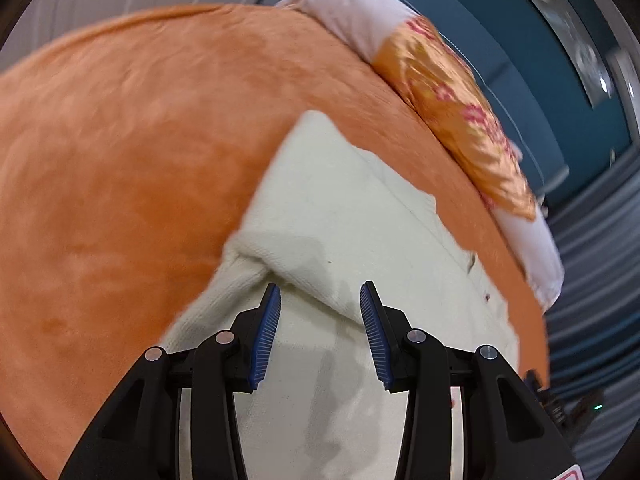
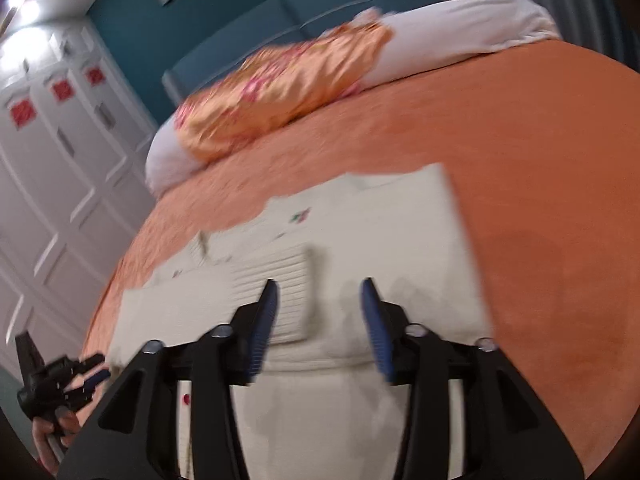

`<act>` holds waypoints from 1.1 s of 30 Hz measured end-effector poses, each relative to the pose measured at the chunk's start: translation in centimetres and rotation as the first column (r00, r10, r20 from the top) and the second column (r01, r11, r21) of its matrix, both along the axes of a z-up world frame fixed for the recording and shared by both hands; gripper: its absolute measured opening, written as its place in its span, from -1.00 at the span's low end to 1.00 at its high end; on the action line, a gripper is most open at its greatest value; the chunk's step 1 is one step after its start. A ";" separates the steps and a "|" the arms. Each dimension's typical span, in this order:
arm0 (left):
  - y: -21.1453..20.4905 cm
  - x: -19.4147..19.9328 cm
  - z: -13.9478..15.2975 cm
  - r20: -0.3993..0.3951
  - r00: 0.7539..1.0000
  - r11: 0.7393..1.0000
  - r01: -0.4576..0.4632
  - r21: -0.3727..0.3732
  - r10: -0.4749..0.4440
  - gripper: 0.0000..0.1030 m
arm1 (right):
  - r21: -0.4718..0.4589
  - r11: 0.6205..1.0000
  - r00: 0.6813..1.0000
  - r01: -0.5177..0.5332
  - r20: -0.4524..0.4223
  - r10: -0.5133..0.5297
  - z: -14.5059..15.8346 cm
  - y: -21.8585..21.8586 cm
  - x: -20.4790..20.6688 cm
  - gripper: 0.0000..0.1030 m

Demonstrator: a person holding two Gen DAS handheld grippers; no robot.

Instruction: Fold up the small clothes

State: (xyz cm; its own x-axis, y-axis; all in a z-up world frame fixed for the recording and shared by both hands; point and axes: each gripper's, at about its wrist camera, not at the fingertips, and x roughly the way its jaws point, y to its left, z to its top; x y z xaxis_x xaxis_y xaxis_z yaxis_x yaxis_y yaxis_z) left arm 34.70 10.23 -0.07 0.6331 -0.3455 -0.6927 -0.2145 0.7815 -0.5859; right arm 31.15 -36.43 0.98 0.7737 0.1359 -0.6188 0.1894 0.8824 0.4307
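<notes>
A cream knitted garment (image 1: 340, 216) lies flat on an orange bedspread (image 1: 132, 152), with a sleeve folded over near its left edge. My left gripper (image 1: 320, 300) is open just above the garment's near part, holding nothing. In the right wrist view the same garment (image 2: 380, 224) shows a ribbed cuff (image 2: 276, 280) folded onto its middle and small embroidery near the collar. My right gripper (image 2: 320, 300) is open above it, empty. The left gripper (image 2: 90, 374) also shows at the lower left of that view, held by a hand.
A pillow with an orange floral satin cover (image 1: 460, 104) lies at the bed's head; it also shows in the right wrist view (image 2: 280, 92). A teal headboard (image 2: 280, 24) and white wardrobe doors (image 2: 52, 160) stand beyond the bed.
</notes>
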 end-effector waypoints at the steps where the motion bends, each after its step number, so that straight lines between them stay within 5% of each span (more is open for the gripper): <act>1: 0.3 0.0 -0.2 -0.003 1.000 1.000 -0.013 -0.025 0.013 -0.23 | -0.004 1.000 1.000 -0.012 -0.022 0.012 -0.3 0.5 0.5 0.27; 5: 1.3 0.9 -1.7 -0.043 0.996 0.995 -0.075 -0.063 0.073 -0.27 | -0.021 1.000 0.991 0.016 -0.131 -0.019 -2.3 1.8 2.5 0.26; 6: 1.6 1.3 -2.2 -0.061 0.995 0.994 -0.083 -0.070 0.078 -0.42 | -0.025 1.000 0.992 0.016 -0.126 -0.019 -2.1 2.1 2.9 0.06; 7: 1.7 1.5 -2.3 -0.071 0.993 0.993 -0.095 -0.075 0.090 -0.62 | -0.011 1.000 0.992 -0.003 -0.128 0.002 -2.0 2.2 3.2 -0.66; 8: 1.8 1.7 -2.2 -0.071 0.992 0.992 -0.107 -0.073 0.102 -0.78 | 0.004 1.000 0.990 -0.013 -0.141 0.014 -1.5 2.3 3.9 -0.91; 10: 1.8 1.8 -0.9 -0.023 0.993 0.992 -0.115 -0.057 0.114 -0.89 | 0.037 0.999 0.999 -0.030 -0.045 0.031 0.8 2.0 3.5 -0.93; 14: 0.3 1.4 2.4 0.114 0.990 0.991 -0.091 0.101 0.079 -0.88 | 0.026 1.000 0.989 -0.013 0.150 0.009 5.7 0.9 1.4 -0.96; 16: -1.1 1.7 1.5 0.103 0.994 0.981 -0.040 0.190 0.021 -0.85 | -0.015 1.000 0.998 0.007 0.060 -0.006 3.2 0.2 2.0 -0.96; 18: -2.3 1.9 -1.0 0.045 0.999 0.962 -0.005 0.273 -0.007 -0.84 | -0.022 1.000 0.987 -0.002 -0.158 -0.001 -2.7 -0.5 3.7 -0.96; 20: -2.5 1.1 -3.0 0.064 0.998 0.954 -0.023 0.298 0.004 -0.73 | -0.004 1.000 0.994 -0.002 -0.109 0.001 -3.4 -0.8 2.7 -0.96; 23: -1.8 0.6 -3.3 0.088 0.996 0.965 -0.042 0.259 0.020 -0.73 | -0.026 0.996 0.992 0.080 -0.100 -0.082 -1.2 -0.5 1.5 -0.94; 25: -1.5 0.4 -3.5 0.100 0.995 0.967 -0.045 0.249 0.020 -0.73 | -0.063 0.994 0.996 0.091 -0.017 -0.092 1.0 0.9 0.0 -0.94; 29: -1.8 0.1 -3.7 0.112 0.994 0.960 -0.048 0.277 0.017 -0.72 | -0.090 0.986 0.990 -0.139 0.023 0.141 3.0 8.3 1.1 -0.93; 33: -2.1 0.2 -3.6 0.115 0.993 0.960 -0.049 0.274 0.018 -0.72 | -0.137 0.911 0.921 -0.388 -0.036 0.387 1.6 18.8 4.1 -0.93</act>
